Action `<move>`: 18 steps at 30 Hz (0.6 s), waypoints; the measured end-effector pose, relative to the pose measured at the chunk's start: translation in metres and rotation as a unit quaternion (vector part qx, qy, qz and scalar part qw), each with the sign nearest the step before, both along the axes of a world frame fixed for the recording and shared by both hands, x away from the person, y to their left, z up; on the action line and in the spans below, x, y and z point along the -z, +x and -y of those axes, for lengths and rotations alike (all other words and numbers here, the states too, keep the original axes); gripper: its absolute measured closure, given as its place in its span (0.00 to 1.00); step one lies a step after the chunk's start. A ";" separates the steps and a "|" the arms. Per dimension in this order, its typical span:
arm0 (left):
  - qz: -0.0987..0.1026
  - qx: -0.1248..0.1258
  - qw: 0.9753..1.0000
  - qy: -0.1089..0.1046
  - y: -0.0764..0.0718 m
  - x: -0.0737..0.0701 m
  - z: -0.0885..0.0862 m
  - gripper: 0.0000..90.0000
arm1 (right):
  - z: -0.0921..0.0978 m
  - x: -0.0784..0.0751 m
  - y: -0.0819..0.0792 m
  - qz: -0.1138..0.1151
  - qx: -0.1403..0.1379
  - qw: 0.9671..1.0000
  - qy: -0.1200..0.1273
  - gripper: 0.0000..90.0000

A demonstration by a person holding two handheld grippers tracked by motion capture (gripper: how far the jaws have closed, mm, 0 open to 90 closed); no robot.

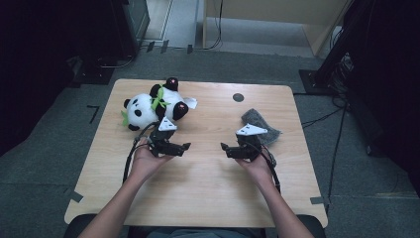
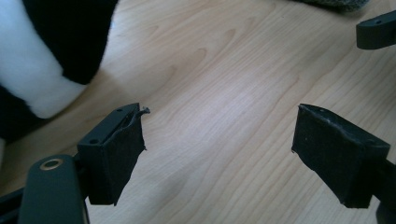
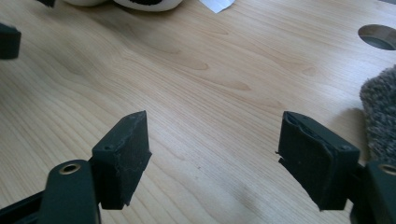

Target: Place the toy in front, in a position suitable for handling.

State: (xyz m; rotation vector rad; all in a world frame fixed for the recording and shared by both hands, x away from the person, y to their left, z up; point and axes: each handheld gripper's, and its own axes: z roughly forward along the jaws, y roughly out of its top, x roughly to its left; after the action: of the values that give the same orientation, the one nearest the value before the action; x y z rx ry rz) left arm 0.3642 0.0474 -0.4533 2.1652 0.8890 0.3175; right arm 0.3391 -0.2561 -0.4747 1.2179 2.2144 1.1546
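Note:
A black-and-white panda plush [image 1: 148, 106] with a green leaf at its neck lies on the far left of the wooden table [image 1: 208, 183]. A grey fuzzy cloth [image 1: 261, 125] lies at the right. My left gripper [image 1: 185, 147] is just in front of the panda and points right, open and holding nothing. My right gripper [image 1: 225, 148] is in front of the cloth and points left, also open, so the two tips face each other across a small gap. In the left gripper view, the left gripper [image 2: 219, 135] hovers over bare wood with the panda [image 2: 42, 60] to its left. The right gripper [image 3: 215, 140] has the cloth [image 3: 380, 112] at its right.
A round cable hole [image 1: 238, 97] is in the table's far middle; it also shows in the right gripper view as the hole [image 3: 379, 37]. A white tag [image 1: 190, 103] sticks out beside the panda. Tape marks sit at the near table corners. Dark stands and cables surround the table.

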 end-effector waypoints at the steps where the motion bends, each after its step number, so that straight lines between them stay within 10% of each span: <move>1: 0.003 -0.002 1.000 -0.001 0.001 -0.002 -0.002 0.18 | 0.000 0.000 0.000 0.000 0.000 1.000 0.000 0.30; 18: 0.000 -0.008 1.000 -0.018 0.032 -0.041 -0.025 0.25 | 0.019 -0.006 0.008 -0.019 -0.008 1.000 0.011 0.43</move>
State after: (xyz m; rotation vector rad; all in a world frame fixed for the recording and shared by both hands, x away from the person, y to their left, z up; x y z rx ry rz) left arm 0.3966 0.0722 -0.4119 2.1265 0.9052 0.3063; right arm 0.3475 -0.2748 -0.4682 1.2418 2.2491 1.1739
